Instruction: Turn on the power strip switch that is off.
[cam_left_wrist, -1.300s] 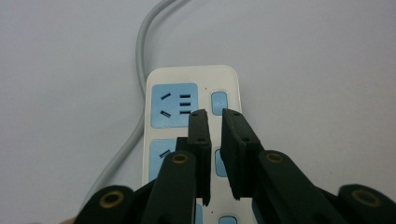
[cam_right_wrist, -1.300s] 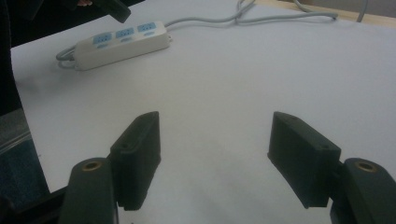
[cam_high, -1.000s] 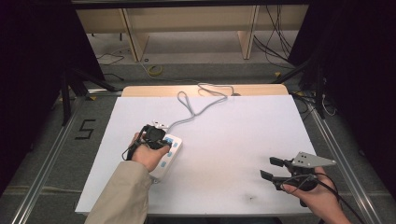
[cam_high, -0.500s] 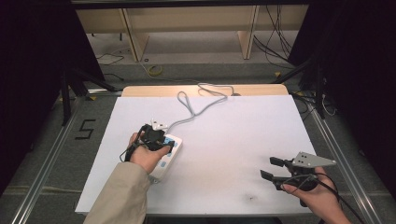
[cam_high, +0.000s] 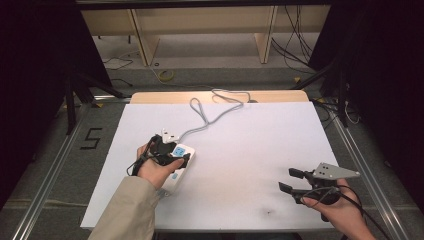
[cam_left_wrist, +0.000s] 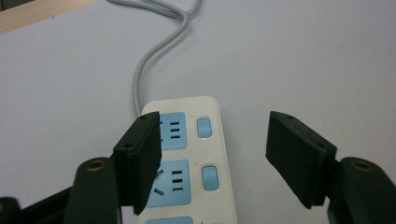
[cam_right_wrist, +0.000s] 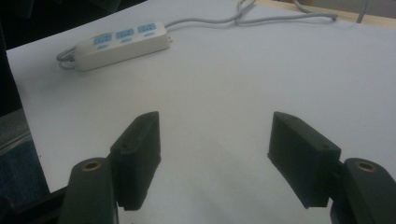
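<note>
Over at about 8 o'clock on the white surface (cam_high: 240, 150), basically nothing has budged over the last second: the left hand-held gripper (cam_left_wrist: 212, 158) still hovers spread wide over the power strip (cam_left_wrist: 187, 154), and the right hand-held gripper (cam_high: 292, 181) stays parked, spread and empty, near 4 o'clock, so no grab has started, I'd guess. From above, the hand (cam_high: 157, 167) hides most of the strip, and its grey cord (cam_high: 210, 112) runs off past 12 o'clock, so no clue where it's plugged.

Tool (cam_left_wrist: 212, 158) jaws spread above white power strip (cam_left_wrist: 187, 163).
</note>
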